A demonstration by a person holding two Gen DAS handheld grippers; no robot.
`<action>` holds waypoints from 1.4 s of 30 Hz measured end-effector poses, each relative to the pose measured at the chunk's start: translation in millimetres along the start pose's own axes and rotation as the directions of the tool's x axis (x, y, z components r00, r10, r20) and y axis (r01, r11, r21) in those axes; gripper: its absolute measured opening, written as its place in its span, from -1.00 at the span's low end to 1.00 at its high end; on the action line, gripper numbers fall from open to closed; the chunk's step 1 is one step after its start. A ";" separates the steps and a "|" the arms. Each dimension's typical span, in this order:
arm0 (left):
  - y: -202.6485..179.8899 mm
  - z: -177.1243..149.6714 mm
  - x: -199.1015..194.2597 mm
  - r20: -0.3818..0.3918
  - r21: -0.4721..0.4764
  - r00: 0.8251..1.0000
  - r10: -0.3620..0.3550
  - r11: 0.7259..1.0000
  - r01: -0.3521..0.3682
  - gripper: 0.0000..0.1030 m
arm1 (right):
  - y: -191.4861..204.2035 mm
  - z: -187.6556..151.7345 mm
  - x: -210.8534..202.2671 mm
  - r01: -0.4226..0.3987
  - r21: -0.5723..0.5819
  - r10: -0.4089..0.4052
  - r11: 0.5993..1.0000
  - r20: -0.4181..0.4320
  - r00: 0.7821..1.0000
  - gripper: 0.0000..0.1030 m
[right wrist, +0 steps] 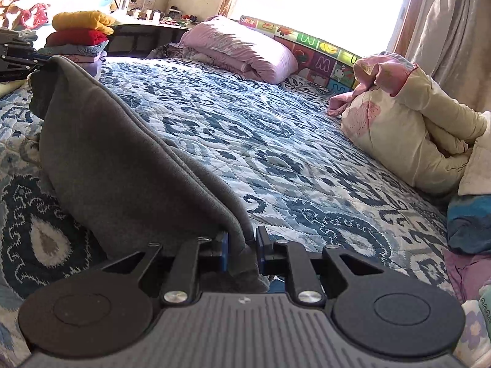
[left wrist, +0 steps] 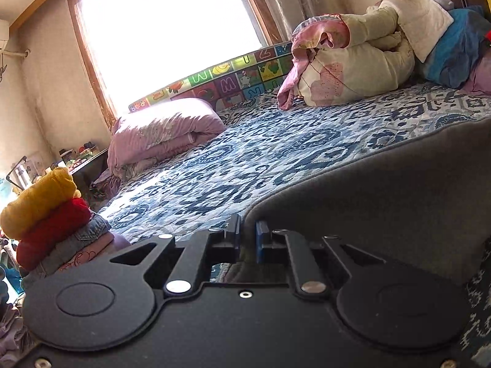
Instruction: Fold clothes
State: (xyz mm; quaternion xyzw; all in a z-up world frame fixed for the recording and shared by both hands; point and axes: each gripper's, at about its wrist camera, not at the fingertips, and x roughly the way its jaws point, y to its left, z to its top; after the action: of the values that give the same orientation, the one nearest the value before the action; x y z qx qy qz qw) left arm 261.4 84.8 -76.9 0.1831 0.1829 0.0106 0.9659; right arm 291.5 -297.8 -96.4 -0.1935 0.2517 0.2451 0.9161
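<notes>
Grey garment (right wrist: 122,165) held raised over patterned bedspread (right wrist: 276,141), stretched between 2 grippers. Right gripper (right wrist: 242,245) pinched on 1 edge; left gripper (left wrist: 247,239) nearly closed on opposite edge. Stack of folded clothes (left wrist: 52,214) seen at bed corner. Fold judged mid-way: garment not laid flat, not stacked.
</notes>
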 end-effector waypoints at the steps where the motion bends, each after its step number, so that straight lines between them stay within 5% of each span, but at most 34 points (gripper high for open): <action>1: -0.1 0.7 7.0 -0.012 -0.010 1.000 -0.002 1.000 0.002 -0.83 | -4.5 -0.6 5.7 -0.003 0.017 0.003 1.000 -0.005 1.000 -0.64; 8: 0.6 -5.0 49.0 -0.082 -0.050 0.997 -0.013 0.999 0.009 -0.83 | -14.1 0.4 41.6 -0.033 0.087 0.037 0.996 -0.048 0.998 -0.66; 15: 8.0 -23.3 95.3 -0.183 -0.163 0.977 -0.111 0.983 0.081 -0.83 | -22.0 1.7 68.4 -0.051 0.130 0.065 0.990 -0.103 0.993 -0.67; 29: 35.4 5.6 78.0 -0.070 -0.341 0.975 -0.213 0.923 0.177 -0.84 | -30.7 -11.1 82.1 -0.009 0.302 0.047 0.953 -0.118 0.992 -0.68; 38: 30.6 -16.4 106.7 -0.138 -0.369 0.965 -0.221 0.916 0.157 -0.84 | -28.3 -21.9 81.1 0.034 0.359 -0.003 0.933 -0.089 0.996 -0.68; 42: 40.2 -20.3 104.4 -0.123 -0.390 0.970 -0.210 0.909 0.148 -0.58 | -28.4 -19.9 81.1 0.053 0.370 -0.018 0.928 -0.098 0.995 -0.68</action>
State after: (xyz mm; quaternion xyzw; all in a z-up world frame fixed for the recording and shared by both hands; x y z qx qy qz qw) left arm 353.5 138.5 -116.6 -0.0253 0.2715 -0.0284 0.9617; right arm 360.8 -301.6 -150.8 -0.0322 0.3324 0.1671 0.9277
